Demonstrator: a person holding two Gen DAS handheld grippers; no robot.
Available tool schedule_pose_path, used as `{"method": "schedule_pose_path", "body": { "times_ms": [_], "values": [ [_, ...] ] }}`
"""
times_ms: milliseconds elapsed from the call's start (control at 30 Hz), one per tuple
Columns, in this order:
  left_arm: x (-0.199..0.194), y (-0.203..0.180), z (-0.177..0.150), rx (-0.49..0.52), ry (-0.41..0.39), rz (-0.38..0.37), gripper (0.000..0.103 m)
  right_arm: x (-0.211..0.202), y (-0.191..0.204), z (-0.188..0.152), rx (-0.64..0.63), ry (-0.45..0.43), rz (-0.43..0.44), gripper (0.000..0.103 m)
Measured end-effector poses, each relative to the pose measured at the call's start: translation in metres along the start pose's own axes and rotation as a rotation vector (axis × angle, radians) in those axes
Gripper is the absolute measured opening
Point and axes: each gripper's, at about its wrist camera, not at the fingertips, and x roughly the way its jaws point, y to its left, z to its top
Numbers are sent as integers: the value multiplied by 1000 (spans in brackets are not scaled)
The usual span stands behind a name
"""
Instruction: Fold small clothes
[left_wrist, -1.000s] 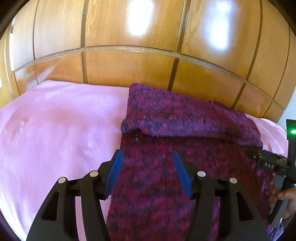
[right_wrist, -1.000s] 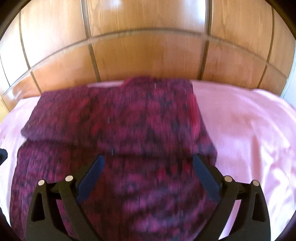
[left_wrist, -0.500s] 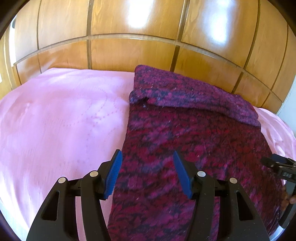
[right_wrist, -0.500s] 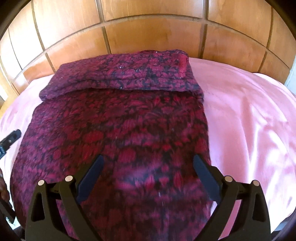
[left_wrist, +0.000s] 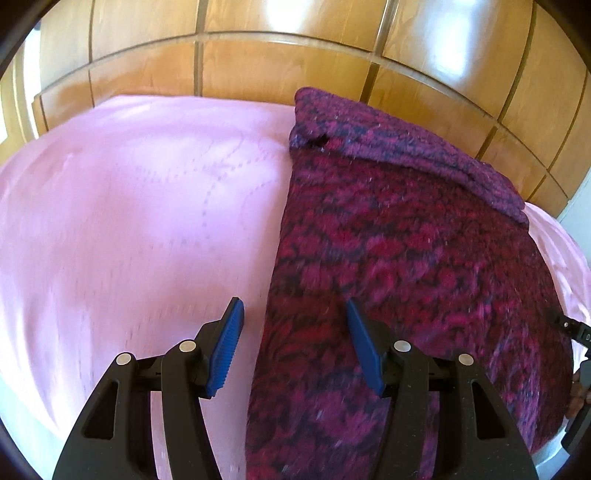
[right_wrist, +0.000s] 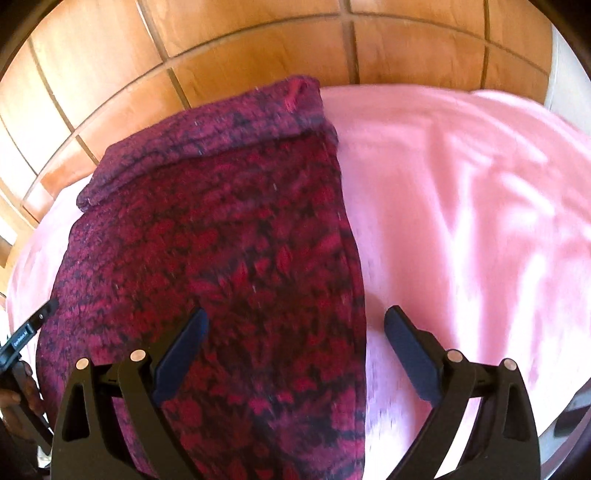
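Left wrist view: your left gripper (left_wrist: 291, 332) has pulled back toward you along the knit (left_wrist: 424, 258). A second ago the folded far band sat just beyond its tips; now that band lies well up the picture, near the wooden panels (left_wrist: 258, 66), and the jaws straddle the garment's left edge. They stand apart with nothing pressed between them, one blue pad (left_wrist: 226, 347) over the pink sheet (left_wrist: 129, 221), the other over the wool.

The right wrist view tells the mirror story. Your right gripper (right_wrist: 293, 332) has likewise come back from the fold to the near part of the cloth and shifted outward, so its jaws, also spread and empty, now bracket the right edge of the knit (right_wrist: 207, 251), one over the wool and one over the sheet (right_wrist: 461, 203).

The knit lies flat on the bed, its far end already turned over into a thick band, the longer near part in a single spread layer.

What this means for you: the first fold looks done, and both tools seem lined up on the two near corners for the next one. You have not yet taken hold of anything. Motion blur hides how close the tips are to the cloth, so I cannot tell if they touch it.
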Motion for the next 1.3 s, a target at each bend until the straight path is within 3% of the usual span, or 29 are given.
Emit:
{"method": "schedule_pose_path", "body": {
  "times_ms": [300,500,600,733,833,900,1133,1300],
  "values": [
    [-26,8,-27,55,50,-93,56,-17,1,-21,-24,23,53,88],
    [-42,6,-47,169,121,-187,56,-36,3,-43,-42,76,90,66],
    [-47,6,-58,197,151,-219,50,-44,3,-57,-64,135,101,57],
    [-51,8,-60,187,158,-248,22,-49,7,-73,-103,199,112,44],
    [-56,12,-51,158,147,-287,17,-54,13,-72,-113,218,147,27],
    [-62,18,-42,109,132,-346,16,-60,14,-64,-101,197,190,23],
    [-62,32,-1,-82,76,-533,15,-65,16,-25,16,75,371,20],
    [-37,32,37,-230,65,-621,15,-44,13,11,107,5,406,20]
  ]
}}
